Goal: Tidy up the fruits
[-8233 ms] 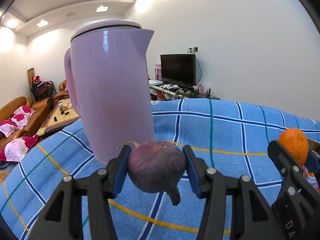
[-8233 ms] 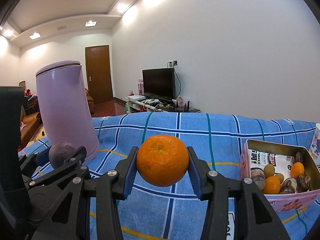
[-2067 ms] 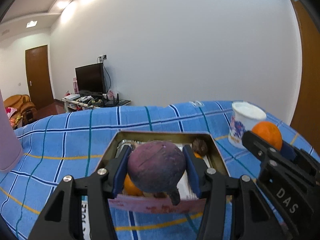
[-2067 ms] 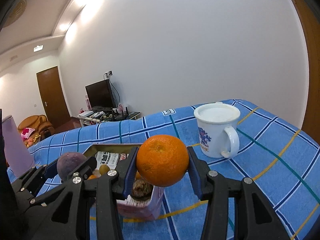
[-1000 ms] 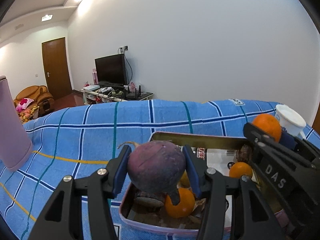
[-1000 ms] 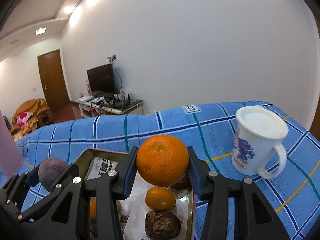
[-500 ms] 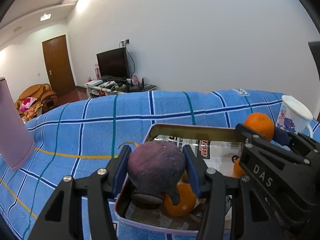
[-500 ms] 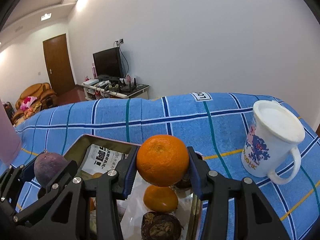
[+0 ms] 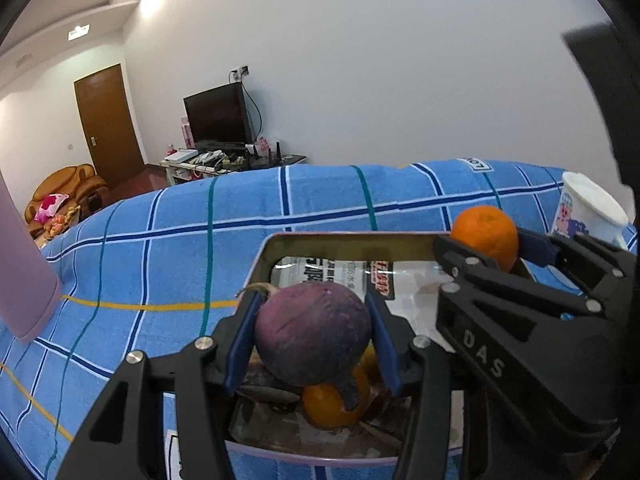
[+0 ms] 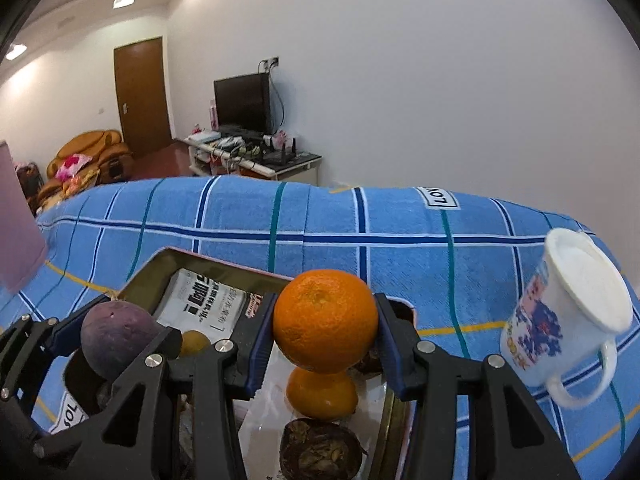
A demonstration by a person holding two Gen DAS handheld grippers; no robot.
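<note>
Here, the left tool clamps a purple fruit at lower centre, over the tin of fruit on the blue checked cloth. The right tool grips an orange above the same tin, its arm lettered "DAS". A printed mug stands at right; the cloth's tag reads "LOV".

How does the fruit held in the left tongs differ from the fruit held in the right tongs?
The purple fruit in the left tongs is dark and dull, while the orange in the right tongs is bright and shiny. The purple fruit has a thin curled stem and a stub underneath; the orange is smooth and round. Both are clamped between blue pads above the tin box.
</note>
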